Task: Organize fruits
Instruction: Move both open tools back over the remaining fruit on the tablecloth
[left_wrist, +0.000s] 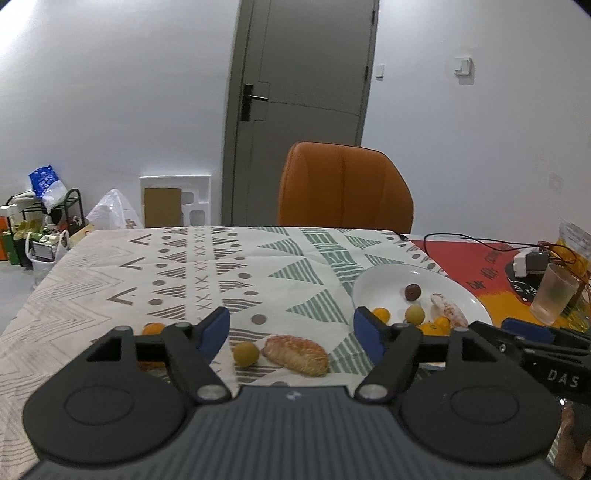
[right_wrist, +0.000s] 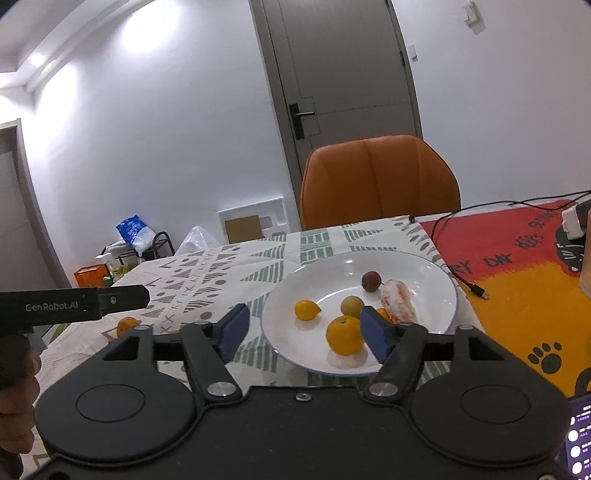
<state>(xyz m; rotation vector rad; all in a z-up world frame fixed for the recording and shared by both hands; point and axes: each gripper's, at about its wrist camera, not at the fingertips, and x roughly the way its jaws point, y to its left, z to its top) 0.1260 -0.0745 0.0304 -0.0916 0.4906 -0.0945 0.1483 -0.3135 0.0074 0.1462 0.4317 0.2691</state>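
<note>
Stood behind the patterned white, grey and green tablecloth (left_wrist: 207, 273): an orange padded chair (left_wrist: 343, 188) and, beyond it, a closed grey door with a black lever handle (left_wrist: 306, 74). Leaned against the white wall at the left: a white foam packing tray backed with brown cardboard (left_wrist: 175, 201), beside a white plastic bag (left_wrist: 112, 210) and a black wire rack topped with a blue bag (left_wrist: 55, 199). Lay at the right: a red and orange printed mat (right_wrist: 517, 266) crossed by a black cable (right_wrist: 469, 284), with a frosted plastic cup (left_wrist: 554, 293) near a white charger block (left_wrist: 526, 262).

- Left wrist view: low over the table, facing the orange chair (left_wrist: 343, 184).
- Right wrist view: nearer the white plate (right_wrist: 436, 321) (both views share it).
</note>
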